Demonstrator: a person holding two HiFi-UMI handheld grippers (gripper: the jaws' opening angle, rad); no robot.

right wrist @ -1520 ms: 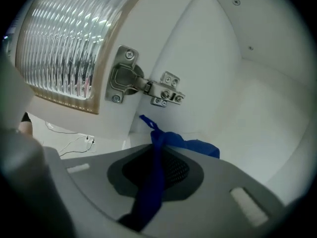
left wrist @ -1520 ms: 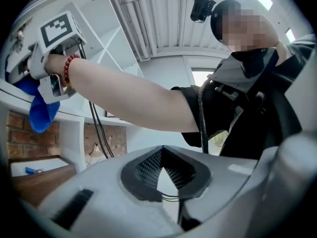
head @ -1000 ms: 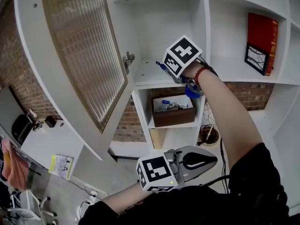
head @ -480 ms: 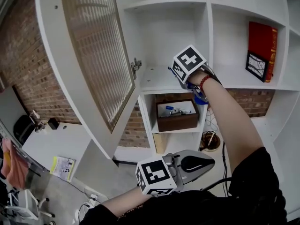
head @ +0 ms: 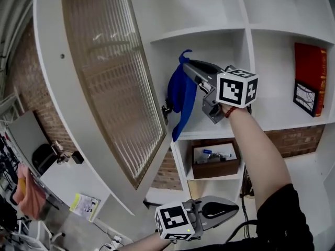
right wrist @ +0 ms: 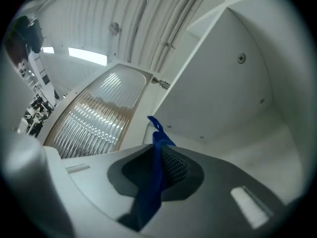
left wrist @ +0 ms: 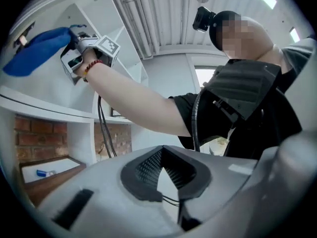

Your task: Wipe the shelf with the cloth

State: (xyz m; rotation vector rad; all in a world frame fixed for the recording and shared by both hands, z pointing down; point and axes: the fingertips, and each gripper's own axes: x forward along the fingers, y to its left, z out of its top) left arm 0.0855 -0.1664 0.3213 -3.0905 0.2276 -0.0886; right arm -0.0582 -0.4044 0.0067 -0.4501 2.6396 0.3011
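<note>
Right tool [right wrist: 158, 168] is clamped tight on the blue cloth [right wrist: 150, 195], the fabric squeezed between the two dark pads with a little tuft poking out past the tips. From the head view that right tool [head: 189, 67] is held up high at the mouth of a white shelf [head: 222, 125] compartment, and the cloth [head: 180, 95] dangles from it in a long drape, its lower end dropping toward the front edge of the shelf board; whether it touches the board cannot be told. Just to the left stands the open cabinet door [head: 107, 82] with its ribbed glass panel, close beside the hanging cloth. Down low, the left tool [head: 231, 207] waits near the person's body, jaws pressed together at the tips and nothing between them; its own view shows the left tool [left wrist: 161, 170] pointing back at the person's raised arm [left wrist: 138, 100]. Further out, a red book [head: 310, 69] stands in the compartment to the right, and a brown box [head: 213, 165] sits in the compartment below.
</note>
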